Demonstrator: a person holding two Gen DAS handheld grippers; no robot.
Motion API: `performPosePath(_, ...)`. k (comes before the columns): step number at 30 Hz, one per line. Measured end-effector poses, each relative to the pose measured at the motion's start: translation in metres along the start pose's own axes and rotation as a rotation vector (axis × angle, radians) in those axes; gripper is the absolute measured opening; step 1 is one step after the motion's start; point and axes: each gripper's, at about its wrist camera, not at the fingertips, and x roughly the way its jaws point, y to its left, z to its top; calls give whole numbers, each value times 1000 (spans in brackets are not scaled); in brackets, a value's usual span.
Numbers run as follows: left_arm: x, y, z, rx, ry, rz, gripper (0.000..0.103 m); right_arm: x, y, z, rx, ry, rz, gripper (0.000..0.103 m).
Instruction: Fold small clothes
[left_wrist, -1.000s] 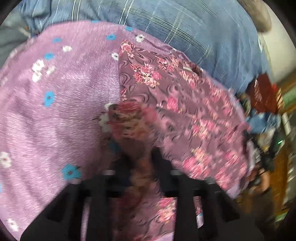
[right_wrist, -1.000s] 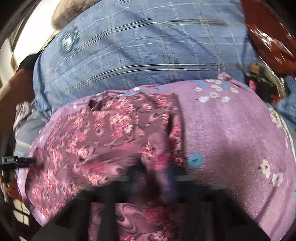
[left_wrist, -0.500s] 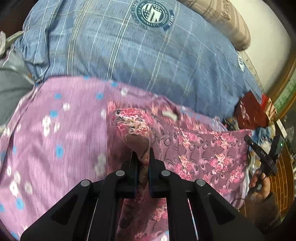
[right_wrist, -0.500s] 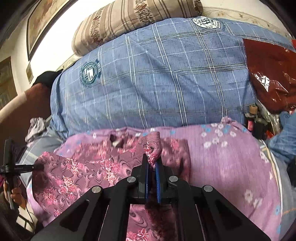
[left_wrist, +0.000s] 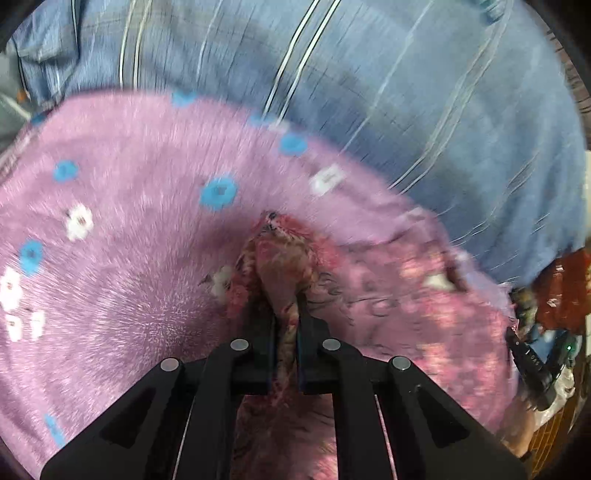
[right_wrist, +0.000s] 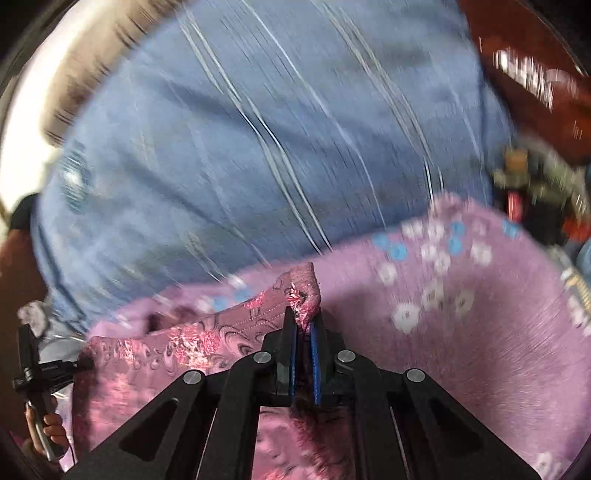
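Over purple bedsheet (left_wrist: 122, 280): left gripper (left_wrist: 286, 314) and right gripper (right_wrist: 304, 328) each pinch floral garment (right_wrist: 166, 347) corner (held edge stretched between them).

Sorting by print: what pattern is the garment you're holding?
Mauve with pink flowers and dark swirls; garment shows best in right wrist view.

A corner of a maroon floral garment (right_wrist: 192, 343) is pinched between the blue-lined fingers (right_wrist: 293, 354) of the right gripper (right_wrist: 303, 328), its tip standing up above them. The rest of the garment is spread to the left over a purple sheet (right_wrist: 480, 332) printed with white and blue flowers. Behind the sheet, a blue checked cushion (right_wrist: 258, 147) is seen, blurred. At the lower left edge, another black gripper (right_wrist: 37, 369) is held by a hand (right_wrist: 48, 432).
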Motion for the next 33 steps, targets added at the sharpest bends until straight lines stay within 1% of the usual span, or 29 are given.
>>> performPosePath(1, -1, 2, -2, -6, -9, -12, 8, 11, -4, -2, 18, 43, 0, 6)
performPosePath(2, -7, 5, -3, -16, -15, -39, 8, 16, -7, -4, 33, 68, -7, 7)
performPosePath(3, -11, 8, -2, -24, -13, -63, 9, 16, -10, -6, 62, 65, 15, 11)
performPosePath(4, -17, 11, -3, -33, -11, -92, 11, 11, -14, -6, 87, 55, 54, 13)
performPosePath(5, -22, 13, -4, -38, -13, -120, 15, 7, -18, -6, 114, 51, 89, 14)
performPosePath(6, -25, 17, -6, -48, -15, -152, 29, 3, -23, -7, 153, 52, 123, 21)
performPosePath(7, -27, 20, -9, -66, -15, -175, 39, 1, -28, -9, 188, 55, 155, 36)
performPosePath(8, -26, 21, -11, -81, -17, -176, 47, 2, -32, -9, 217, 58, 182, 45)
performPosePath(9, -24, 18, -14, -88, -13, -164, 47, 4, -36, -12, 241, 55, 191, 47)
performPosePath(10, -20, 15, -15, -88, 0, -145, 46, 6, -34, -14, 225, 58, 177, 30)
performPosePath(11, -18, 11, -16, -78, 8, -121, 46, 10, -30, -13, 187, 67, 164, 10)
performPosePath(12, -20, 8, -16, -66, 1, -104, 46, 10, -22, -12, 125, 68, 127, 7)
performPosePath(13, -24, 5, -17, -60, 1, -94, 46, 7, -16, -10, 102, 49, 104, 6)
performPosePath(15, -35, 7, -18, -72, 8, -121, 46, -6, -13, -6, 93, 11, 75, 7)
performPosePath(16, -44, 9, -23, -78, 10, -142, 46, -16, -15, -6, 111, -6, 69, 12)
performPosePath(18, -60, 10, -37, -60, 10, -178, 48, -38, -22, -9, 146, -12, 89, 14)
performPosePath(20, -77, 12, -62, -30, 15, -205, 56, -62, -31, -24, 152, 6, 135, 27)
performPosePath(21, -80, 12, -72, -26, 19, -218, 61, -68, -34, -34, 148, 22, 157, 45)
performPosePath(22, -83, 14, -87, -23, 28, -234, 65, -75, -37, -49, 144, 41, 176, 60)
performPosePath(23, -82, 15, -98, -22, 37, -235, 66, -81, -41, -65, 144, 55, 183, 63)
performPosePath(24, -79, 13, -104, -22, 38, -226, 66, -84, -43, -82, 144, 74, 199, 63)
performPosePath(26, -76, 12, -112, -29, 36, -188, 66, -76, -43, -113, 156, 124, 239, 60)
performPosePath(27, -77, 9, -113, -35, 29, -170, 66, -80, -39, -119, 131, 98, 246, 35)
performPosePath(28, -81, 6, -115, -31, 21, -163, 66, -84, -31, -121, 86, 94, 259, 7)
performPosePath(29, -87, 3, -116, -21, 15, -160, 66, -90, -23, -120, 49, 87, 252, 5)
performPosePath(30, -91, 2, -117, -14, 14, -160, 66, -105, -17, -118, 25, 14, 237, 4)
performPosePath(31, -90, 3, -118, -12, 16, -157, 66, -120, -16, -114, 18, -46, 249, 3)
performPosePath(32, -91, 4, -120, -7, 18, -142, 66, -129, -17, -110, 21, -88, 230, 3)
performPosePath(33, -88, 7, -121, -4, 20, -121, 66, -131, -19, -108, 22, -105, 203, 3)
